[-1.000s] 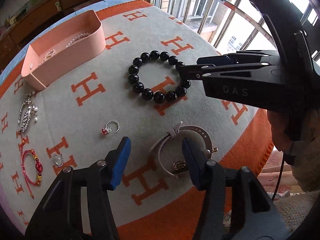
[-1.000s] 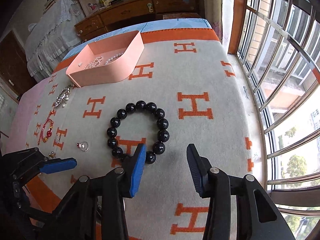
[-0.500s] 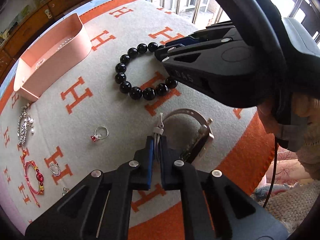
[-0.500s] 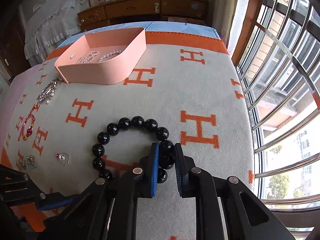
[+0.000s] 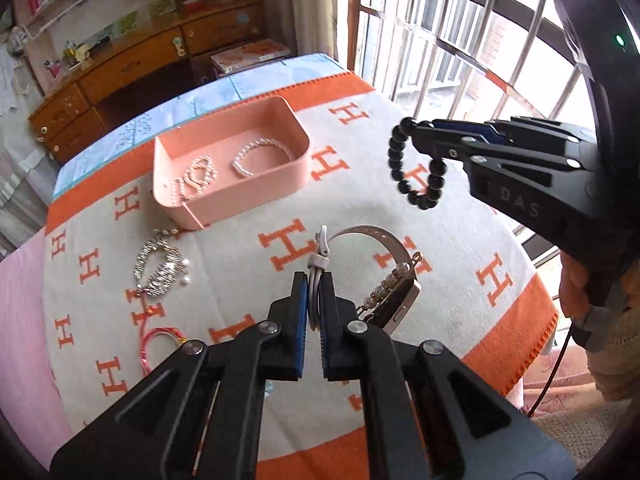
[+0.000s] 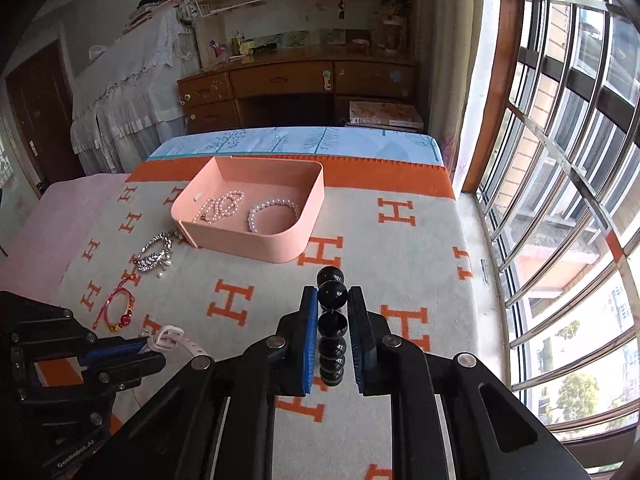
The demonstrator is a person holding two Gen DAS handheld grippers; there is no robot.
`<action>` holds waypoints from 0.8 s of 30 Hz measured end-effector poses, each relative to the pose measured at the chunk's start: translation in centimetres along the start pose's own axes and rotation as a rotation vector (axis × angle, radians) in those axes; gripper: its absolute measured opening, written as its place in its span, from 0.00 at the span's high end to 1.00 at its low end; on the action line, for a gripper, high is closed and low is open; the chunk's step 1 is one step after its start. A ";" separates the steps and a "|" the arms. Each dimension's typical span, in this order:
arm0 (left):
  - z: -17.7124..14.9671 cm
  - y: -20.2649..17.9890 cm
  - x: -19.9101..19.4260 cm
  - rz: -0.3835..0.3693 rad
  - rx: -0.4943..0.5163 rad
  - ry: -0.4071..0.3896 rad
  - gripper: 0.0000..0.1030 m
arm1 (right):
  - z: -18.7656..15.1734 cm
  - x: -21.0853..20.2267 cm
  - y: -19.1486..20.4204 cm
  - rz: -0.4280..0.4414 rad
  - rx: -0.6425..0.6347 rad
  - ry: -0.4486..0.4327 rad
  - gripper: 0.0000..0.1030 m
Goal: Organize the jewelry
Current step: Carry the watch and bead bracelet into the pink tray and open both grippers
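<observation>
Left gripper clamped tight on a strap, right gripper pinching a bead, both angled downward.

Black bead bracelet between right tongs, above blanket.

We are closing both grippers and lifting: our left gripper is now pinching the watch by its strap, our right gripper is clamping the black bead bracelet, both pieces dangling clear of the blanket.
</observation>
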State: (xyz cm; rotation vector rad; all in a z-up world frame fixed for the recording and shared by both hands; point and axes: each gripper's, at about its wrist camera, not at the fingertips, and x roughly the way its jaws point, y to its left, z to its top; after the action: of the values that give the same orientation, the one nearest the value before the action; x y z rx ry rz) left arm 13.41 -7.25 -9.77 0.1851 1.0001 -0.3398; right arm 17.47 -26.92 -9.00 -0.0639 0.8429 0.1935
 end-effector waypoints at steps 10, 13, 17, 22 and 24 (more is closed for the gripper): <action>7.2 10.1 -2.5 0.093 -0.176 -0.094 0.97 | 9.7 -2.4 3.9 0.006 -0.001 -0.103 0.86; 8.6 12.0 -0.1 0.091 -0.216 -0.083 0.97 | 12.6 -0.9 5.4 0.009 0.012 -0.103 0.86; 9.5 13.1 4.7 0.071 -0.243 -0.055 0.97 | 15.9 2.0 6.5 0.023 0.052 -0.085 0.86; 9.5 13.8 9.7 0.058 -0.252 -0.024 0.97 | 17.5 7.2 6.3 0.079 0.120 -0.023 0.86; 9.5 14.0 11.1 0.067 -0.249 -0.017 0.96 | 17.5 9.6 6.4 0.083 0.131 0.010 0.86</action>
State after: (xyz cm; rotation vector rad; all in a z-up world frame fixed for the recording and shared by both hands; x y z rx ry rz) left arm 31.47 0.69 -14.16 -0.0102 1.0074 -0.1534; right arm 35.30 -16.91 -4.37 0.0932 0.8667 0.2159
